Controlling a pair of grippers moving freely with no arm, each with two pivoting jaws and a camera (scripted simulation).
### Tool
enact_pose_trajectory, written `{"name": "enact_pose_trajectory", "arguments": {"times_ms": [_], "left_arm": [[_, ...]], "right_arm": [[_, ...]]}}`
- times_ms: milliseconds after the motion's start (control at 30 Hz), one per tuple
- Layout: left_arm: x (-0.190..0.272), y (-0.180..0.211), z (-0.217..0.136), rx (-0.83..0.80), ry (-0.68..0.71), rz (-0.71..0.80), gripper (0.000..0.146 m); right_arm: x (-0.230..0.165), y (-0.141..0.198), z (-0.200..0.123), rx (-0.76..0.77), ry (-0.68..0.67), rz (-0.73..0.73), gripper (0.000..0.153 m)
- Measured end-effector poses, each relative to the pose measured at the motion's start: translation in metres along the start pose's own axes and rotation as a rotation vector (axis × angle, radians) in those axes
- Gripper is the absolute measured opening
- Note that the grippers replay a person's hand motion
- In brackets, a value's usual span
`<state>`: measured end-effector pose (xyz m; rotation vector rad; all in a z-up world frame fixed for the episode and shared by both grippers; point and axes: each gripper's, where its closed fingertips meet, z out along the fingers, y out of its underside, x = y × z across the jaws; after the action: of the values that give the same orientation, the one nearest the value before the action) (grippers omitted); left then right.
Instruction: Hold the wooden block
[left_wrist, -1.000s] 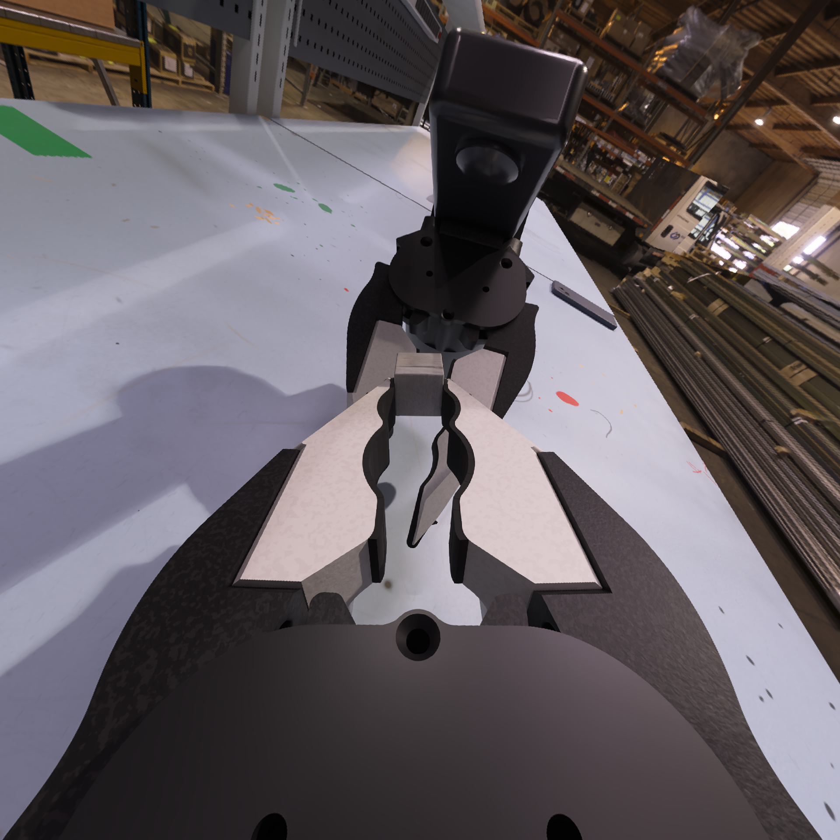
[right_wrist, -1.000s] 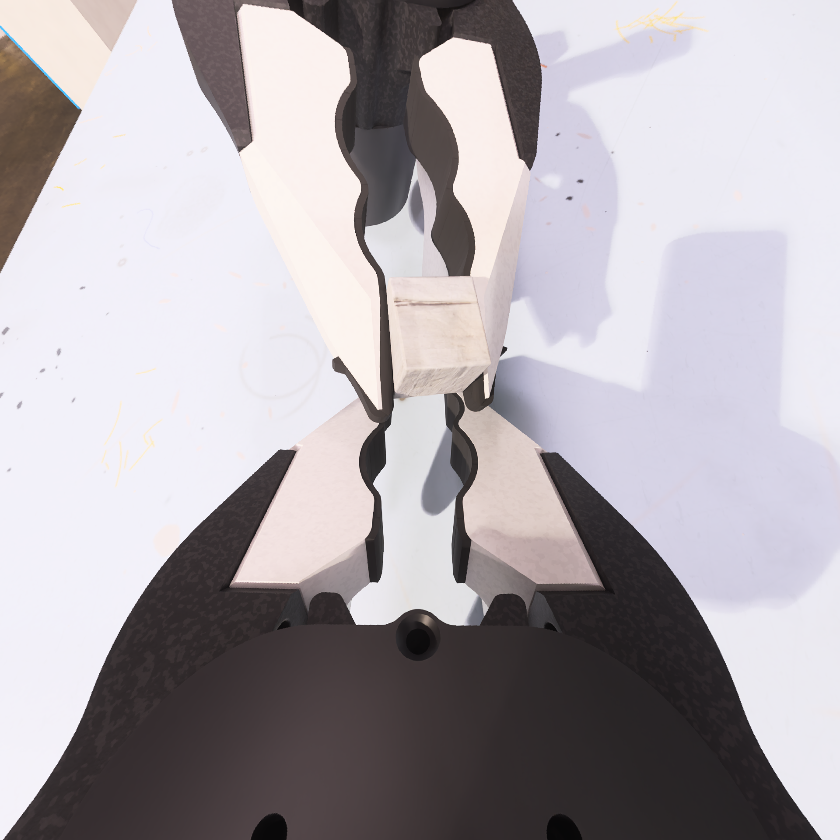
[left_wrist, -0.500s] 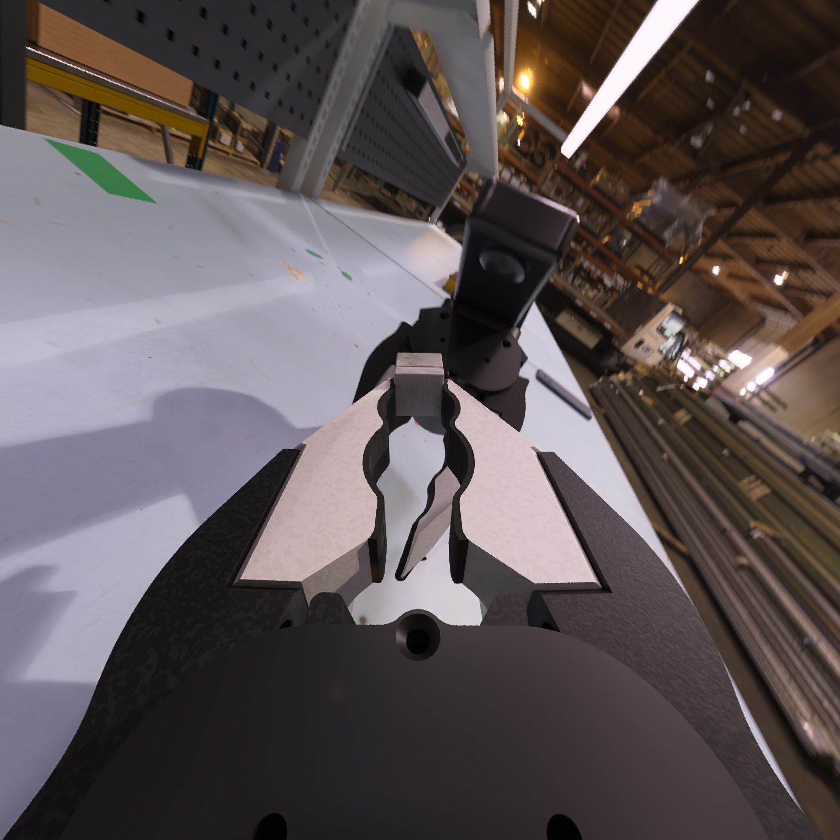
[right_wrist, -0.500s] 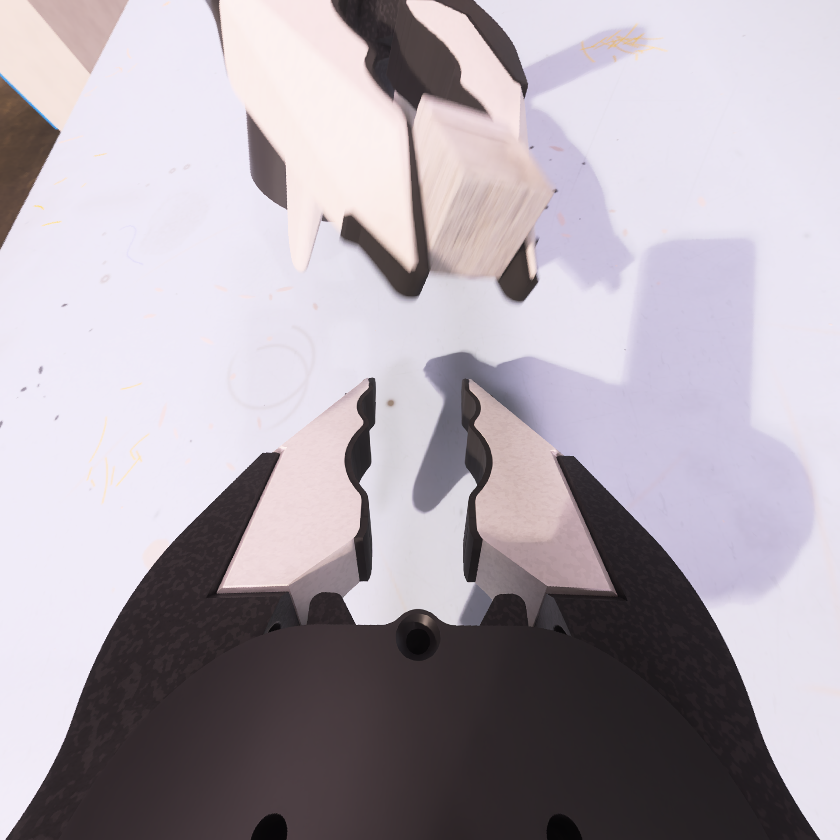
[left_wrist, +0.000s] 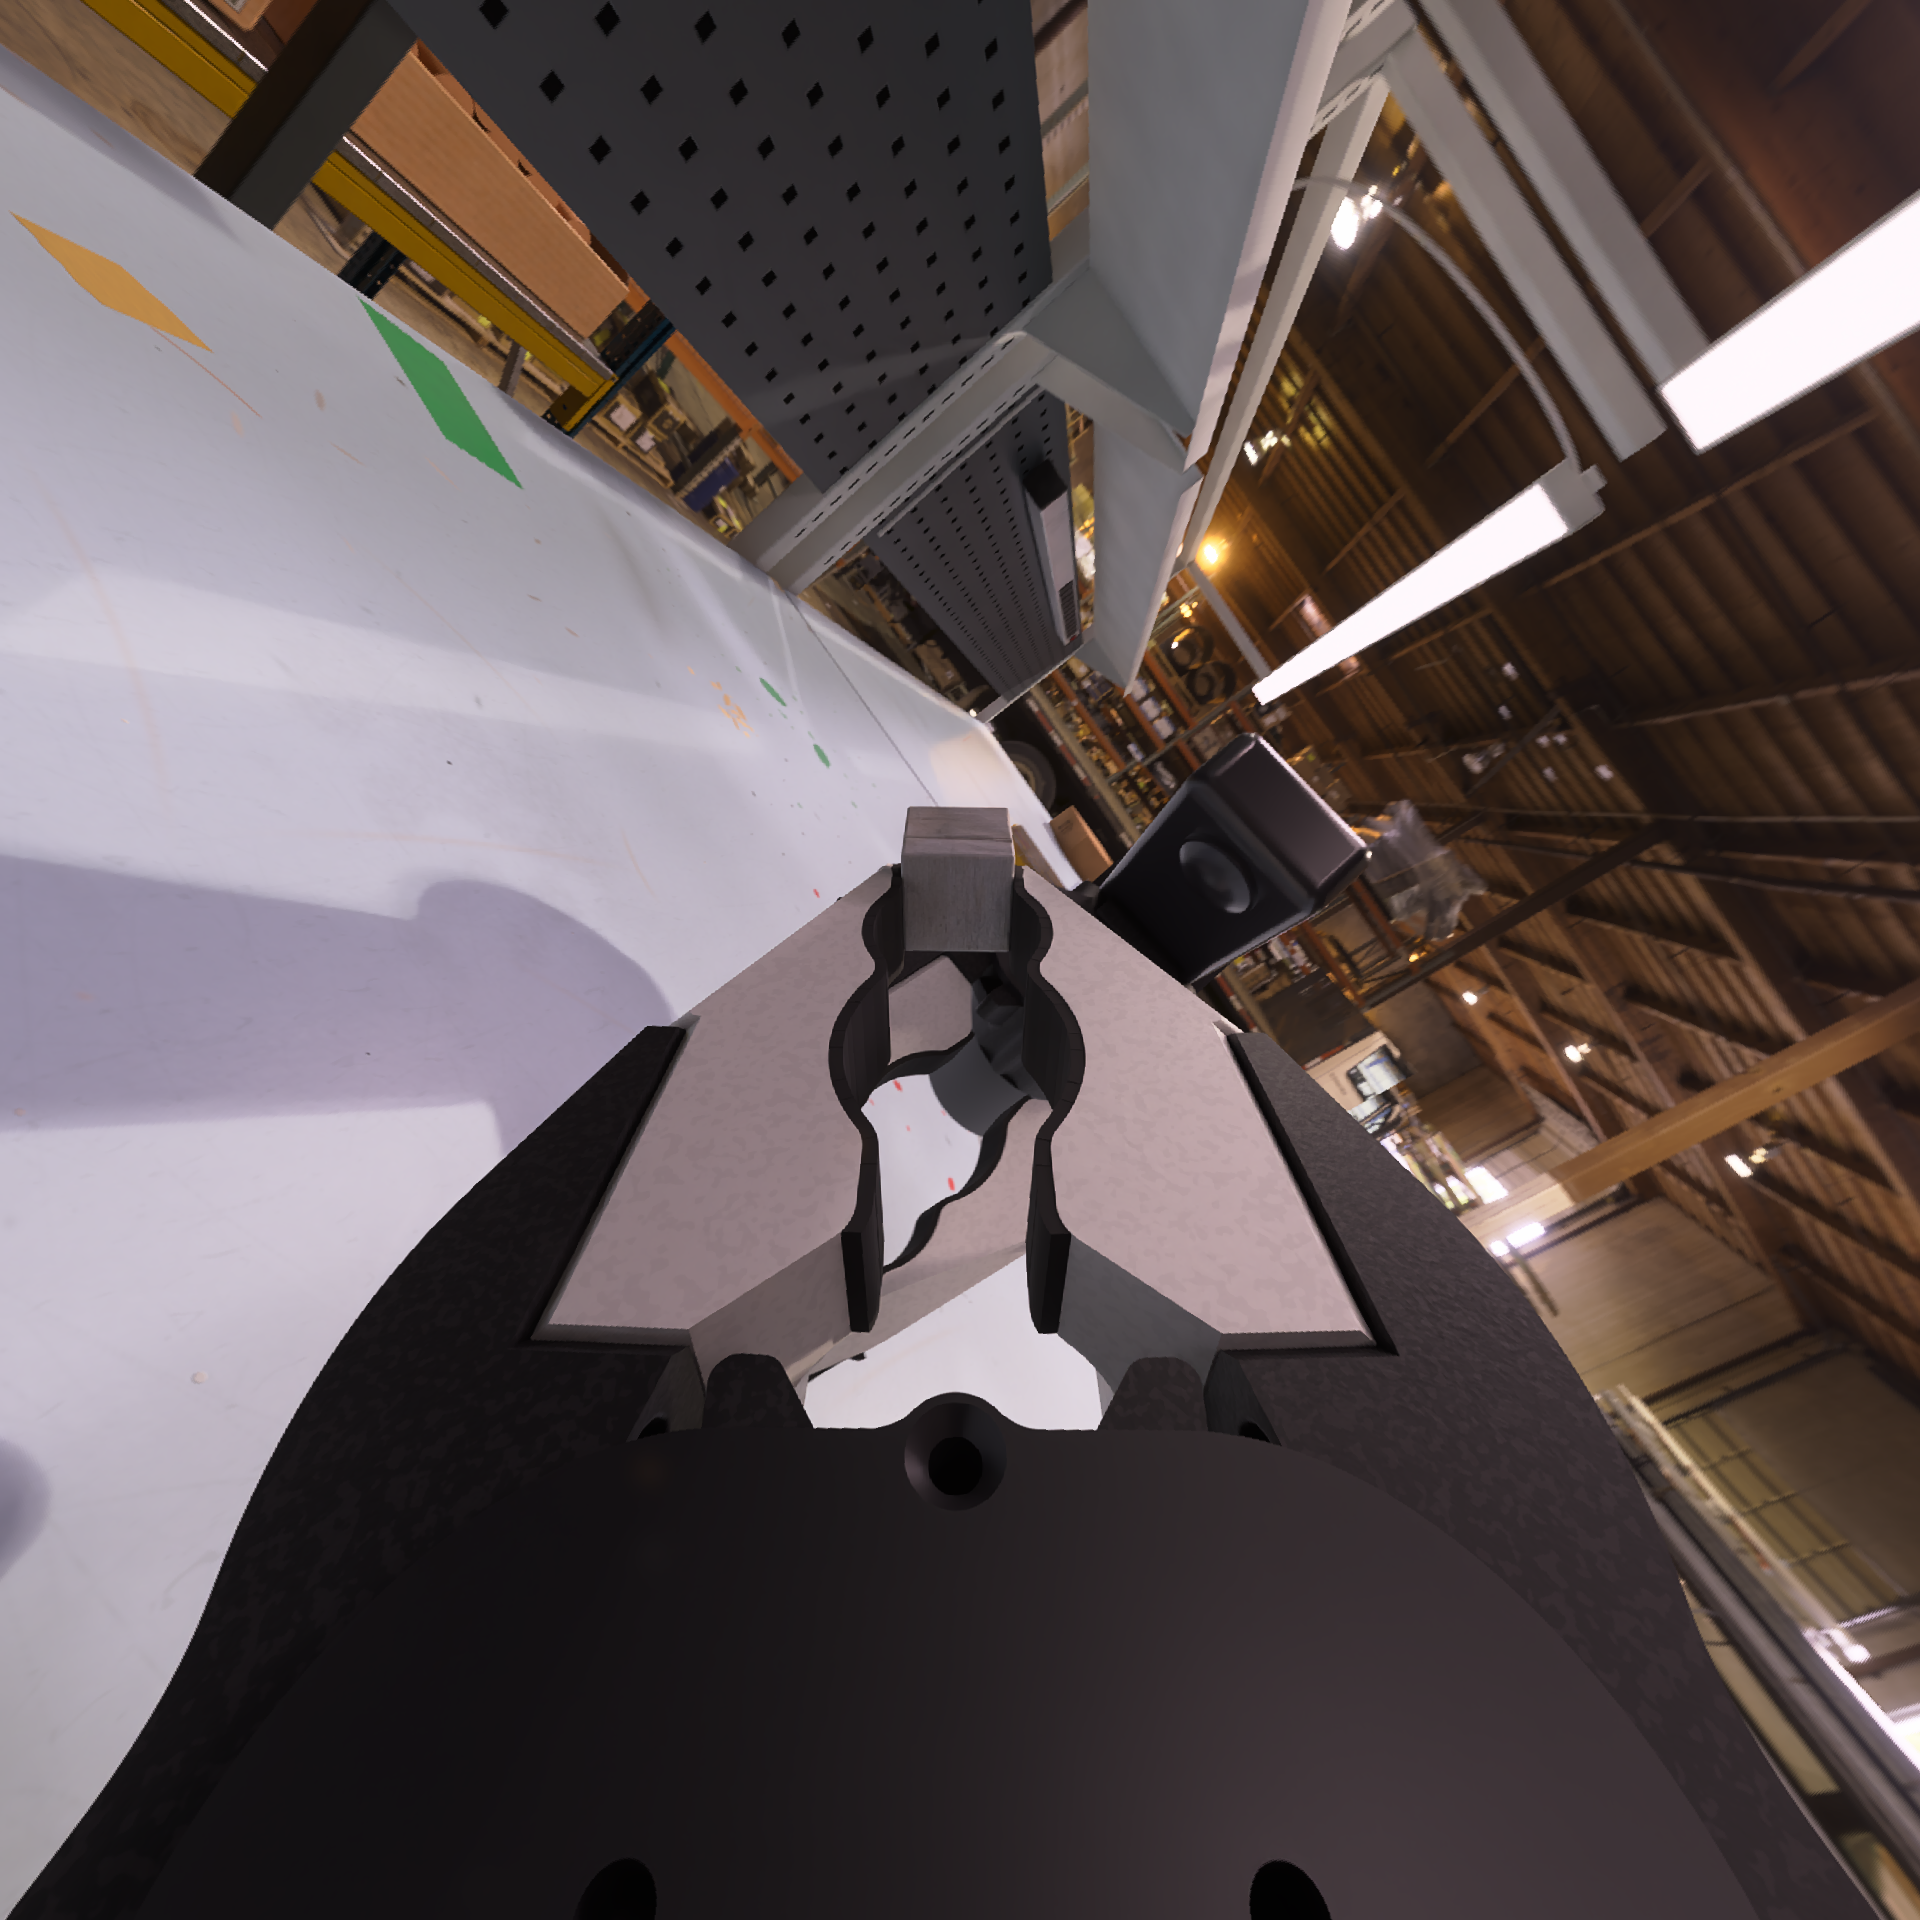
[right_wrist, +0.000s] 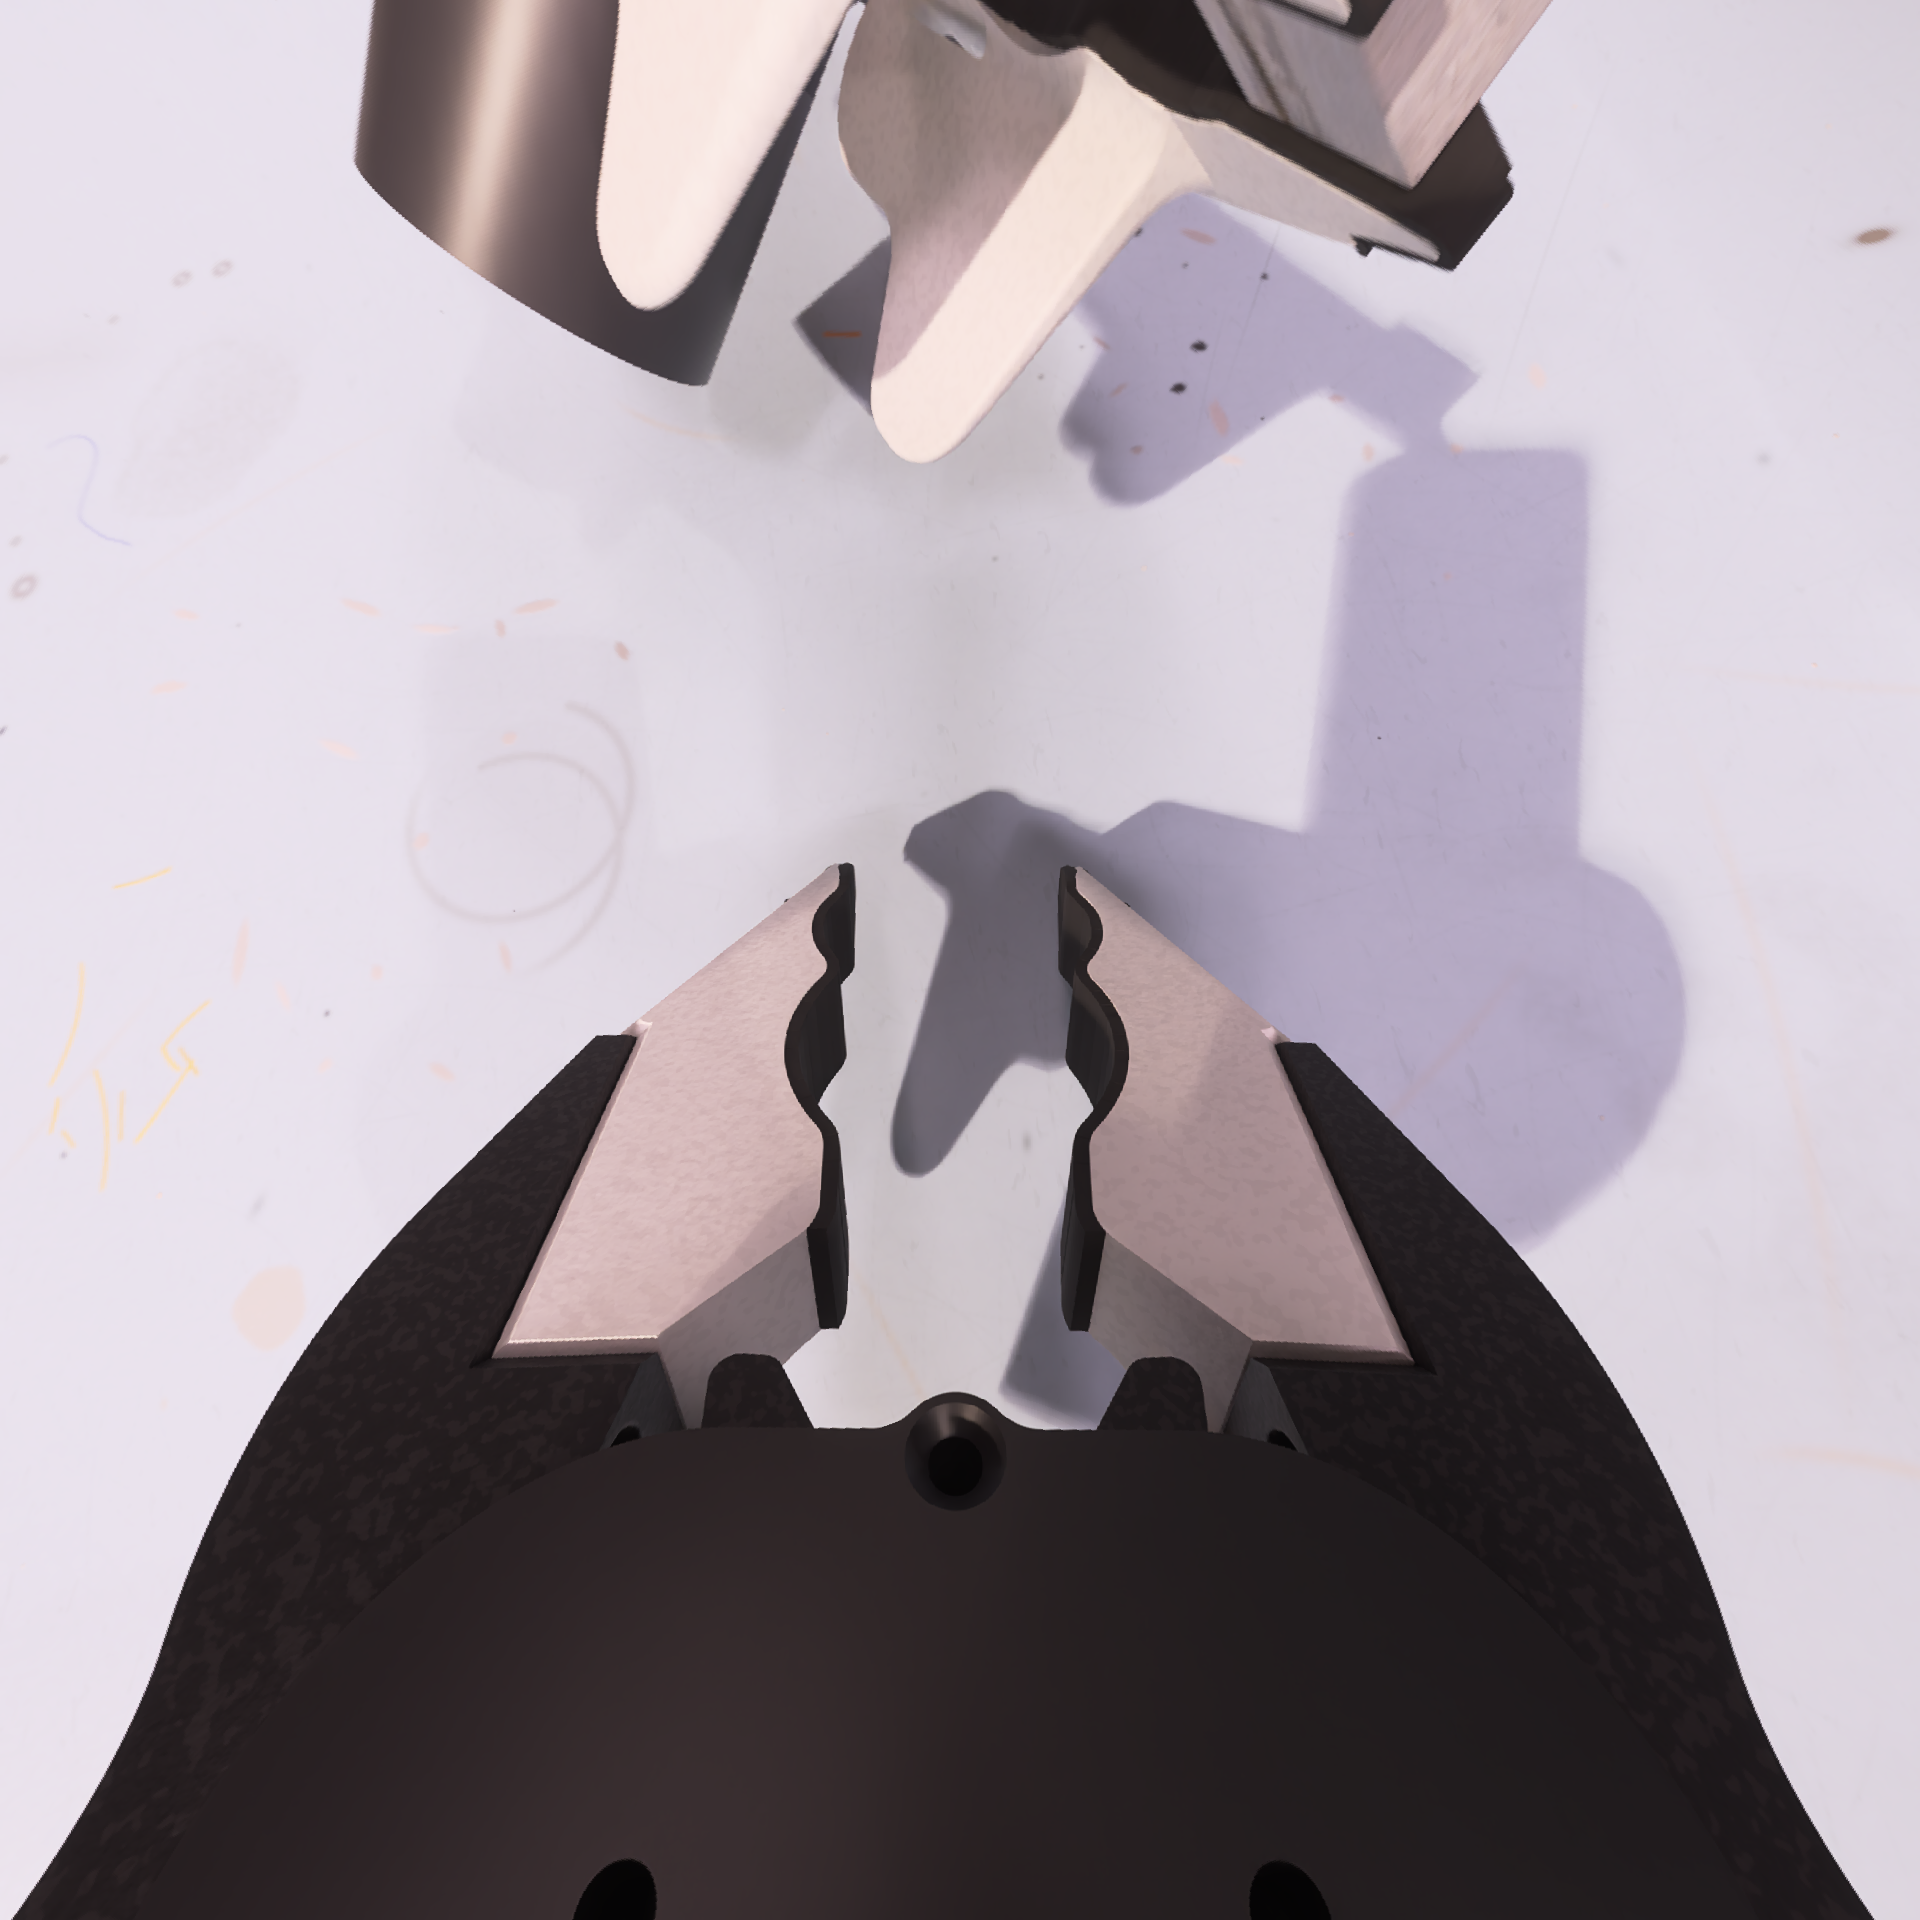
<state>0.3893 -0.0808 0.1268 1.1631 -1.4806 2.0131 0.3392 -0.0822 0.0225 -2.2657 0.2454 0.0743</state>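
While the left gripper (left_wrist: 957, 883) pinches the wooden block (left_wrist: 957, 881) at its fingertips, lifted clear of the pale table (left_wrist: 312, 810), the right gripper (right_wrist: 957, 883) hangs spread — empty — above it.

Warehouse workshop, pegboard panels (left_wrist: 831, 208), timber roof (left_wrist: 1662, 831) (strip lights (left_wrist: 1434, 582)), pale worktable (left_wrist: 312, 727)

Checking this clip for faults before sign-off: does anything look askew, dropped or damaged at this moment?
Nothing stands out. The wooden block sits squarely between the left gripper fingertips, clear of the table. The right gripper is open and empty above the table. No damage shows.
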Motion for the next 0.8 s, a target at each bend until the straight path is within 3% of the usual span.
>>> {"name": "enact_pose_trajectory", "arguments": {"times_ms": [267, 533, 800], "left_arm": [[-0.003, 0.005, 0.002, -0.012, 0.009, -0.037, 0.019], [-0.009, 0.011, 0.004, -0.060, -0.061, 0.038, 0.019], [-0.013, 0.015, 0.003, -0.109, -0.130, 0.059, 0.019]], "right_arm": [[0.003, -0.001, -0.002, 0.016, 0.010, 0.019, 0.031], [0.003, -0.004, -0.005, 0.048, -0.008, 0.057, 0.030], [-0.004, -0.006, -0.009, 0.075, -0.116, 0.091, 0.041]]}}
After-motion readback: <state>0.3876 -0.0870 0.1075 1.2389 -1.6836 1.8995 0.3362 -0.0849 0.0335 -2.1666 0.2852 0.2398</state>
